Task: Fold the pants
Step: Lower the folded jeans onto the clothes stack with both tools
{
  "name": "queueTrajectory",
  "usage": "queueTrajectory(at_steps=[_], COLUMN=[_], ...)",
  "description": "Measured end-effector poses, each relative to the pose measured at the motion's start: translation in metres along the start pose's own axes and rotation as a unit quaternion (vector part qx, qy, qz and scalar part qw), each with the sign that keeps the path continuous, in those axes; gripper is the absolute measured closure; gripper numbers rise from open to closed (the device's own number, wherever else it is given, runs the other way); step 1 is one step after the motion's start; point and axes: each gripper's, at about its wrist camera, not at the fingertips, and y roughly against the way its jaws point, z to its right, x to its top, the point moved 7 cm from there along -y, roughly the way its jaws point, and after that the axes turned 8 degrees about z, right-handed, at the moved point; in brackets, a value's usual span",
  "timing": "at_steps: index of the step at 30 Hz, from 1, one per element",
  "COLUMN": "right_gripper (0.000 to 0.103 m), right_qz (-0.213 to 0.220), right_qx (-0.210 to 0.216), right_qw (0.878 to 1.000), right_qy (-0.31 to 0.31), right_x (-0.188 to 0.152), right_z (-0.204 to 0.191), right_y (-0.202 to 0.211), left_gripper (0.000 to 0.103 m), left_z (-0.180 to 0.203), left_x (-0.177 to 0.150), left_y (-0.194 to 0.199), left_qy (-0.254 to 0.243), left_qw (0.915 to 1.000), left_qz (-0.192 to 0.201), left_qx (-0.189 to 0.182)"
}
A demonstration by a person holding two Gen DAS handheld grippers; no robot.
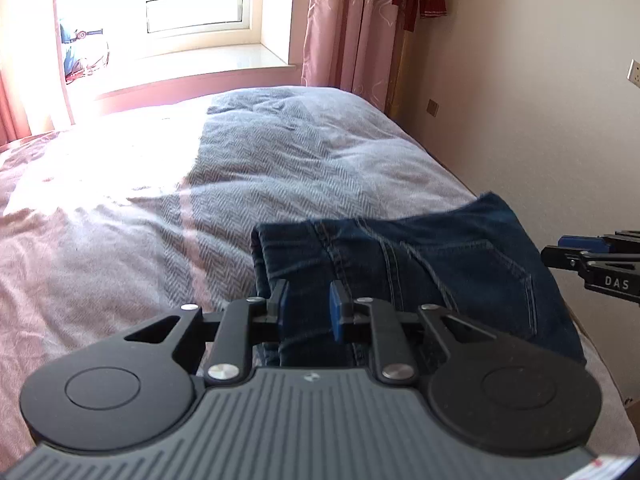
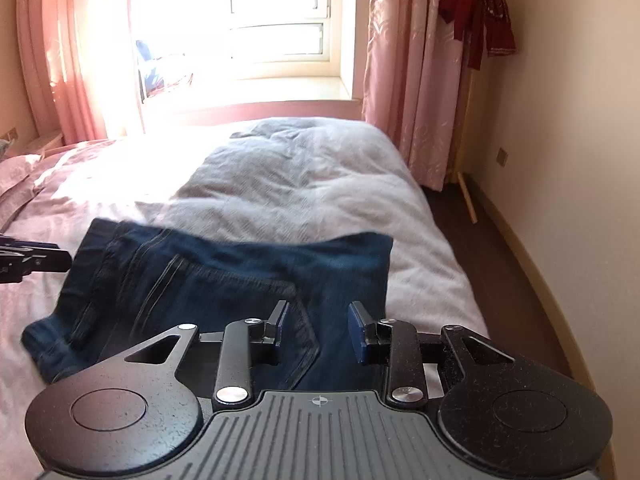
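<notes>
Dark blue jeans [image 1: 432, 264] lie folded in a thick stack near the bed's right edge, a back pocket facing up. My left gripper [image 1: 309, 307] hangs over the stack's left end, its blue pads [image 1: 335, 312] apart with denim showing in the gap. In the right wrist view the jeans [image 2: 224, 280] look blurred. My right gripper [image 2: 318, 330] hovers over their near right part, fingers spread wide and holding nothing. Each gripper's tip shows in the other's view: the right gripper [image 1: 576, 252] at the far right, the left gripper [image 2: 44, 260] at the left edge.
The bed [image 1: 120, 240] carries a pink cover and a grey herringbone duvet [image 2: 304, 176]. Behind it are a bright window, pink curtains [image 2: 400, 60] and a red garment [image 2: 480, 12] on a stand. A wall [image 1: 540, 120] and a strip of dark floor [image 2: 492, 248] run along the right.
</notes>
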Motion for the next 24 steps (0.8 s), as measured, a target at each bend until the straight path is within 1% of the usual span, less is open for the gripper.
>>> queueTrajectory(at_steps=[2,4,5,6,7,9,11,12,14,16,18,19,21,24], right_gripper=[0.075,0.075,0.075,0.075,0.075,0.075,0.075,0.075,0.075,0.075,0.075,0.074,0.074,0.074], right_qz=[0.001,-0.01,-0.026,-0.053,-0.055,-0.046,-0.048,-0.051,-0.052,-0.038,-0.029,-0.028,-0.033,-0.052], right_qx=[-0.006,-0.007,-0.007,-0.008,-0.008,-0.009,-0.009,-0.01,-0.009,-0.003,0.011,0.018,0.037,0.047], right_qw=[1.0,1.0,0.999,0.998,0.998,0.997,0.996,0.996,0.998,0.999,0.999,0.999,0.998,0.997], right_qy=[0.008,0.016,0.021,0.024,0.033,0.062,0.072,0.067,0.043,0.015,-0.012,-0.023,-0.043,-0.045], right_x=[0.007,0.005,-0.002,-0.012,-0.017,-0.023,-0.021,-0.02,-0.017,-0.014,-0.012,-0.015,-0.022,-0.041], right_z=[0.003,0.003,0.005,0.006,0.005,0.001,-0.001,0.0,0.002,0.004,0.0,-0.002,-0.014,-0.034], right_y=[-0.021,-0.042,-0.054,-0.065,-0.071,-0.072,-0.069,-0.065,-0.05,-0.021,0.009,0.023,0.051,0.072], left_gripper=[0.086,0.086,0.086,0.086,0.085,0.083,0.082,0.082,0.081,0.081,0.081,0.081,0.081,0.081], left_z=[0.003,0.0,-0.002,-0.007,-0.01,-0.013,-0.018,-0.021,-0.024,-0.027,-0.029,-0.028,-0.02,-0.003], left_x=[0.008,0.006,0.004,-0.002,-0.009,-0.021,-0.025,-0.025,-0.021,-0.016,-0.012,-0.011,-0.011,-0.023], left_y=[-0.019,-0.041,-0.051,-0.061,-0.069,-0.079,-0.083,-0.083,-0.077,-0.064,-0.04,-0.024,0.009,0.041], left_qy=[-0.007,-0.007,-0.002,0.005,0.008,0.0,0.015,0.026,0.039,0.054,0.082,0.09,0.086,0.067], left_qw=[0.9999,0.9997,0.9996,0.9994,0.9994,0.9994,0.9993,0.9991,0.9989,0.9981,0.9963,0.9958,0.9963,0.9977], left_qz=[0.0,-0.012,-0.016,-0.022,-0.023,-0.022,-0.02,-0.021,-0.019,-0.018,-0.014,-0.006,0.004,-0.004], left_qx=[0.008,0.022,0.023,0.024,0.025,0.027,0.028,0.026,0.02,0.025,0.024,0.017,0.005,-0.008])
